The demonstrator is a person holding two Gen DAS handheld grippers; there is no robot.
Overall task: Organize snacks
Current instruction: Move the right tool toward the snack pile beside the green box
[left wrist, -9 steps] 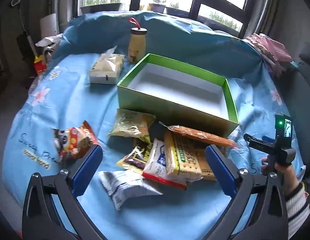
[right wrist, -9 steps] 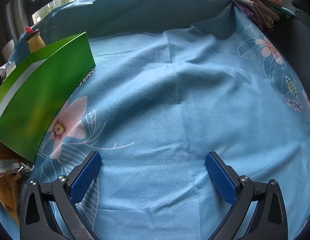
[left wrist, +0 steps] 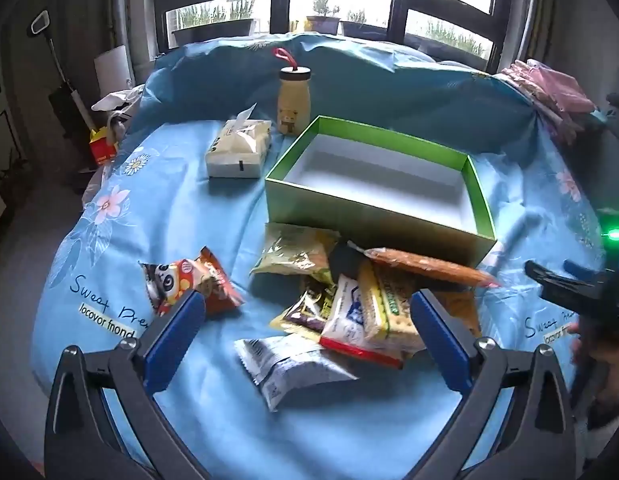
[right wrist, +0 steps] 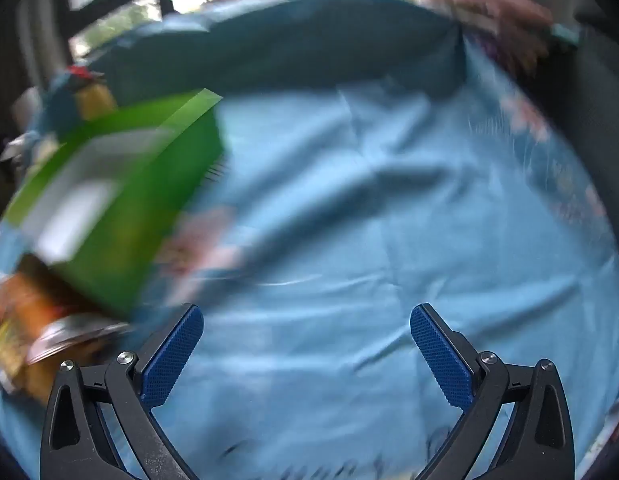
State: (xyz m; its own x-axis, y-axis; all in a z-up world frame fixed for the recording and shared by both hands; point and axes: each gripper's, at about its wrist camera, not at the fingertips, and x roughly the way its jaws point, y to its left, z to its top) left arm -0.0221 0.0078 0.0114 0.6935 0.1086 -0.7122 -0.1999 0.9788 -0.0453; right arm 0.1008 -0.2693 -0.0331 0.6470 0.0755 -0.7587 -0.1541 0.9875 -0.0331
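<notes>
An empty green box (left wrist: 373,216) with a white inside sits mid-table on a blue floral cloth. In front of it lies a pile of snack packs: a cracker pack (left wrist: 383,312), a long orange pack (left wrist: 429,266), a yellow-green bag (left wrist: 297,250), a grey-white pack (left wrist: 289,368) and a panda pack (left wrist: 189,280) apart at the left. My left gripper (left wrist: 305,320) is open and empty, just above the pile. My right gripper (right wrist: 307,334) is open and empty over bare cloth, right of the box (right wrist: 121,208); this view is blurred.
A tissue pack (left wrist: 239,148) and a yellow bottle (left wrist: 294,98) with a red loop stand behind the box at the left. Pink folded cloth (left wrist: 549,88) lies at the far right. The right hand-held gripper (left wrist: 581,292) shows at the left view's right edge.
The right gripper has swung left and lifted, so the box and snack pile come further into its blurred view. The left gripper has shifted slightly; the pile is unmoved.
</notes>
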